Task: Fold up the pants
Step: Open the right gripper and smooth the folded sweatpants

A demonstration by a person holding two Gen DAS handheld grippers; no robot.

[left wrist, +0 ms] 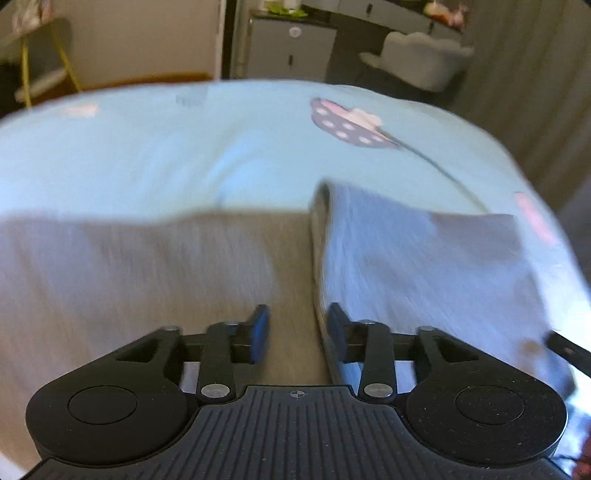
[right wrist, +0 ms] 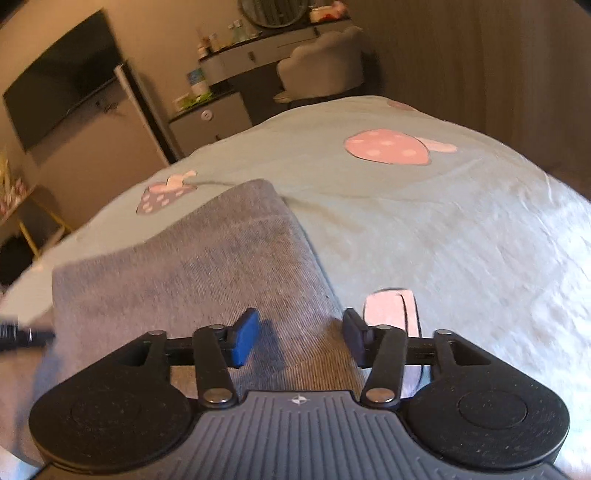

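Note:
Grey pants (left wrist: pixel 129 266) lie on a light blue bedsheet (left wrist: pixel 184 147) with mushroom prints. In the left wrist view a folded-over layer (left wrist: pixel 424 266) of the pants lies to the right, its thick folded edge running from the middle down to my left gripper (left wrist: pixel 297 332). That gripper is open, just above the fabric, its right finger at the folded edge. In the right wrist view the folded pants (right wrist: pixel 192 266) fill the lower left. My right gripper (right wrist: pixel 301 338) is open over their right edge, empty.
The bed's far edge curves across both views. Beyond it stand a grey cabinet (left wrist: pixel 291 48), a pale upholstered chair (left wrist: pixel 424 59), a dresser with a round mirror (right wrist: pixel 273 11), a wall television (right wrist: pixel 62 77) and a yellow-legged stand (left wrist: pixel 44 62). The other gripper's tip shows at the left edge (right wrist: pixel 22 334).

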